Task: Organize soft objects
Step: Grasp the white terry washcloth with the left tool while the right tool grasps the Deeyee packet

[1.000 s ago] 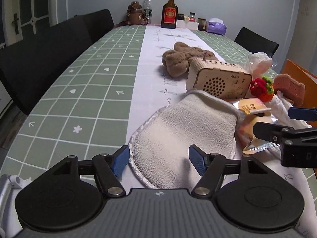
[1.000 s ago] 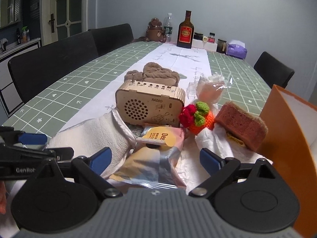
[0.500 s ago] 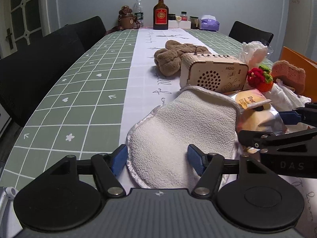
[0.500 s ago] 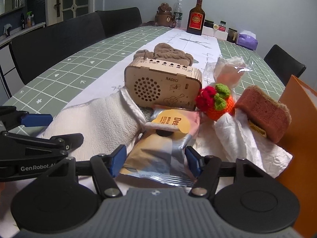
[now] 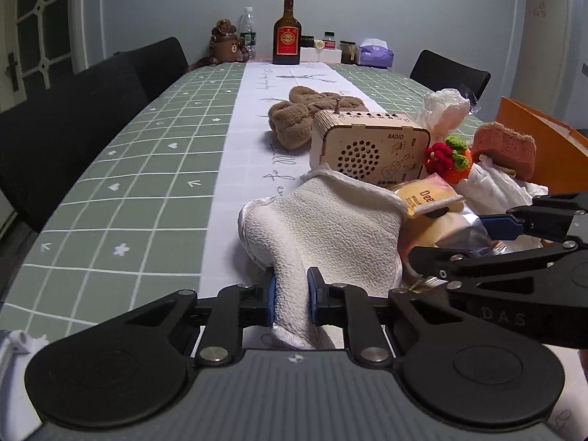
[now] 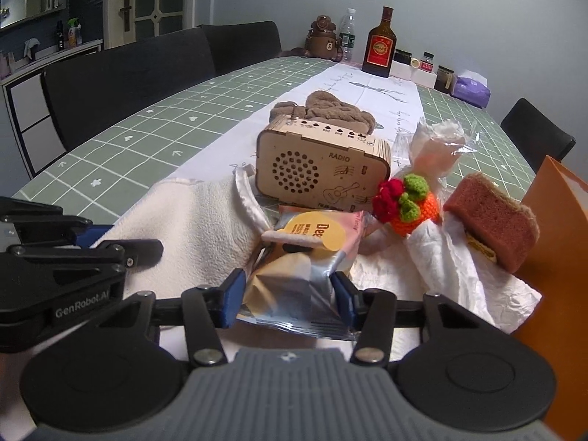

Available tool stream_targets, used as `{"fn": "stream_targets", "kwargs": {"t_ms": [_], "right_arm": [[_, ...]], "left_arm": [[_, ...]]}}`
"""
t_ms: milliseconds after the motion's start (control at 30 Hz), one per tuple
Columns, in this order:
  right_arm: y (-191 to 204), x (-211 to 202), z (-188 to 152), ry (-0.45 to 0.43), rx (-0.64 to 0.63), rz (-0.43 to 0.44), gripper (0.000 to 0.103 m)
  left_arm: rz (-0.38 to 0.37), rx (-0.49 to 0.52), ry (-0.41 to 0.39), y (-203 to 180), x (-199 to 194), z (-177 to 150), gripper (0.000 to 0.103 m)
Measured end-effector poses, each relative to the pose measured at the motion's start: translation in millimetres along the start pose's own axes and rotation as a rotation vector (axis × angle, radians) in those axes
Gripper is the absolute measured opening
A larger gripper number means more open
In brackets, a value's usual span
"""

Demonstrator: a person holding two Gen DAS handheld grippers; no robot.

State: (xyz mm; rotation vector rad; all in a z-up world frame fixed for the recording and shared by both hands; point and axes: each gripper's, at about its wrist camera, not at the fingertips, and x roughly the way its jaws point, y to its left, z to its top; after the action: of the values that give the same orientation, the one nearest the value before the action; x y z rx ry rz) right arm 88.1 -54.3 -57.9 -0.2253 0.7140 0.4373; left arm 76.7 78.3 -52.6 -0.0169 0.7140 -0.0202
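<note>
My left gripper (image 5: 291, 299) is shut on the near edge of a white terry cloth mitt (image 5: 330, 228), which bunches up between its blue pads. The mitt also shows in the right wrist view (image 6: 191, 220). My right gripper (image 6: 288, 297) is shut on a foil snack packet (image 6: 290, 286) with a yellow label. It appears from the side in the left wrist view (image 5: 514, 235). A brown plush towel (image 5: 305, 117), a crocheted strawberry (image 6: 408, 205) and a brown sponge (image 6: 492, 224) lie beyond.
A wooden radio (image 6: 323, 172) stands behind the mitt and packet. White crumpled paper (image 6: 459, 279) lies under the sponge. An orange box (image 6: 558, 257) stands at the right. A bottle (image 5: 286, 35), jars and a tissue pack (image 5: 375, 53) line the far end of the table (image 5: 147, 169). Black chairs flank it.
Both grippers have closed: the left one on the mitt's near edge, pulling it into a bunch, the right one on the snack packet. Both have moved forward slightly.
</note>
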Motion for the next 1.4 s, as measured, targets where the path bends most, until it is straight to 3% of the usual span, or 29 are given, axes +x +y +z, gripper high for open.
{"fn": "stream_targets", "kwargs": {"t_ms": [200,333,500,567,733,933,1033,1167,1400], "right_arm": [[7,-22,-13,0.009,-0.024,0.043,0.05],[7,-26,-23,0.012,-0.007,0.067,0.05],[14,-32,-30,0.0,-0.042,0.09,0.05],[16,-34,-32,-0.003,-0.05,0.099,0.05],[23,-37,-36,-0.018,-0.077,0.105,0.05],[25,-38,-38,-0.026,-0.103,0.107,0.05],[27,-39,-38,-0.027,-0.108,0.113,0.05],[25,-39,-39,-0.027,-0.103,0.116,0.05],[23,-38,-39,-0.026,-0.093,0.127,0.052]], "left_arm": [[-0.012,0.01,0.026,3,-19,-10,0.02],[-0.09,-0.021,0.034,6,-23,-19,0.022],[-0.121,-0.073,0.049,3,-23,-18,0.04],[-0.143,-0.115,0.064,5,-22,-15,0.054],[-0.152,-0.123,0.098,-3,-17,-10,0.065],[-0.174,-0.228,0.147,0,-11,2,0.077],[-0.129,-0.24,0.175,-7,-5,7,0.077],[-0.097,-0.241,0.162,-11,-3,5,0.059],[-0.077,-0.243,0.141,-10,-5,0,0.038]]}}
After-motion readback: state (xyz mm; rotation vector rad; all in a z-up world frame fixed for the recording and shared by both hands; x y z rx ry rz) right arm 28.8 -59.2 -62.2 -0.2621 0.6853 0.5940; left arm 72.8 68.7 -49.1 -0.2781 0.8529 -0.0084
